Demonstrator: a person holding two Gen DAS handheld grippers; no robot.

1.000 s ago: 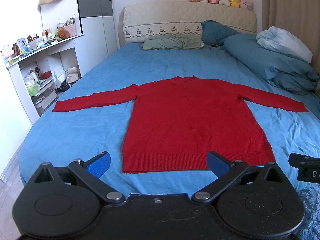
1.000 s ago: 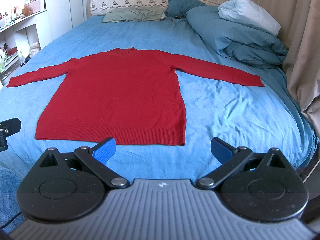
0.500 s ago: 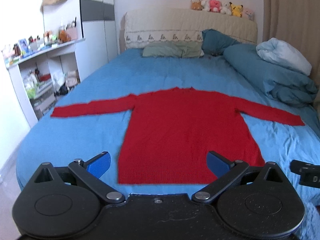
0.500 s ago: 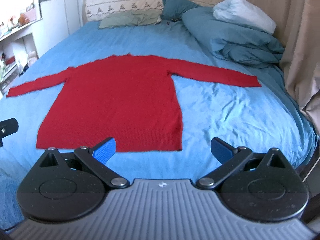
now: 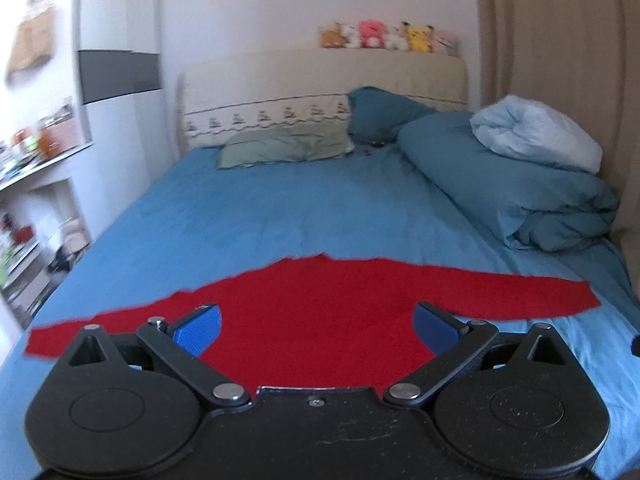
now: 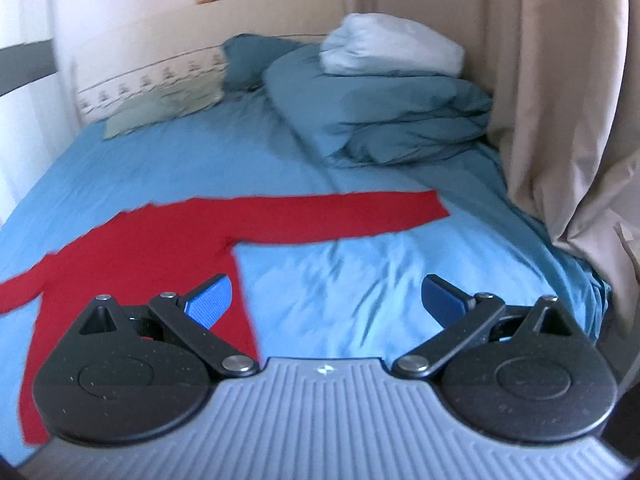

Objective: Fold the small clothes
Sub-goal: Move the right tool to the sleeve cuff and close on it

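A red long-sleeved sweater [image 5: 320, 312] lies flat on the blue bedsheet [image 5: 280, 216], both sleeves spread out sideways. My left gripper [image 5: 318, 330] is open and empty, held above the sweater's body. My right gripper [image 6: 326, 300] is open and empty, above the sheet just right of the sweater's body [image 6: 132, 256] and below its right sleeve [image 6: 340, 216]. The sweater's hem is hidden behind both grippers.
A bunched teal duvet [image 5: 516, 188] with a pale blue blanket [image 5: 536, 136] lies on the bed's right side. Pillows [image 5: 284, 146] rest at the headboard, plush toys [image 5: 388, 36] on top. Shelves [image 5: 32, 208] stand at the left, a curtain [image 6: 560, 100] at the right.
Both grippers have moved forward over the bed and tilted up; the sweater now sits lower and closer in both views. Both grippers stay open.
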